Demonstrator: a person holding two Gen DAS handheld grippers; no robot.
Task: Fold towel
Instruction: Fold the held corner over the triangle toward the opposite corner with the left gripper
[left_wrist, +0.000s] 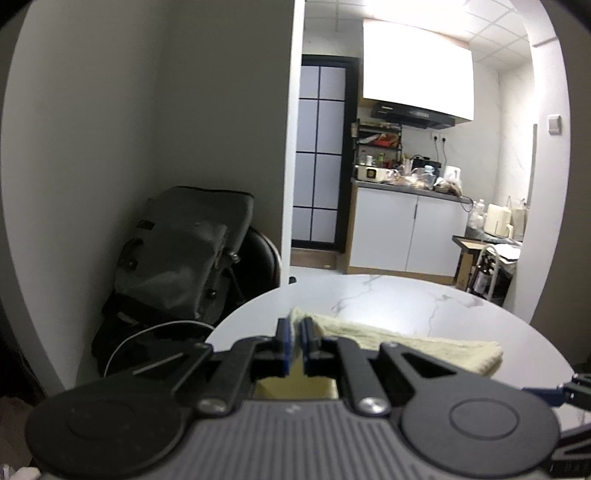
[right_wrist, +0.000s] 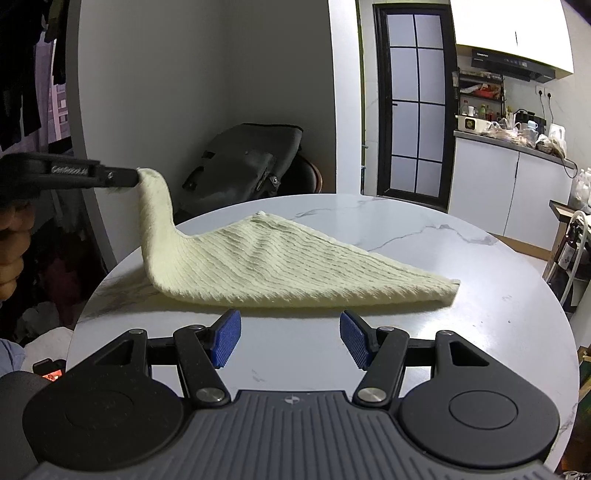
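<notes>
**Corner lifted, fold under way**

The cream towel (right_wrist: 280, 266) lies across the round marble tabletop (right_wrist: 424, 229), its corner at 10 o'clock raised off the surface. Your left gripper (left_wrist: 294, 341) is clenched on that corner, likely to carry it over for a fold. Your right gripper (right_wrist: 290, 338) hangs released just short of the near edge, free to pin or take hold. Behind the tabletop a dark backpack (right_wrist: 240, 162) rests on a chair; a kitchen counter (right_wrist: 509, 140) sits at 2 o'clock.

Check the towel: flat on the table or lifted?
Partly lifted. Left gripper pinches one corner of the towel up; the rest lies on the table. Right gripper open, empty.
</notes>
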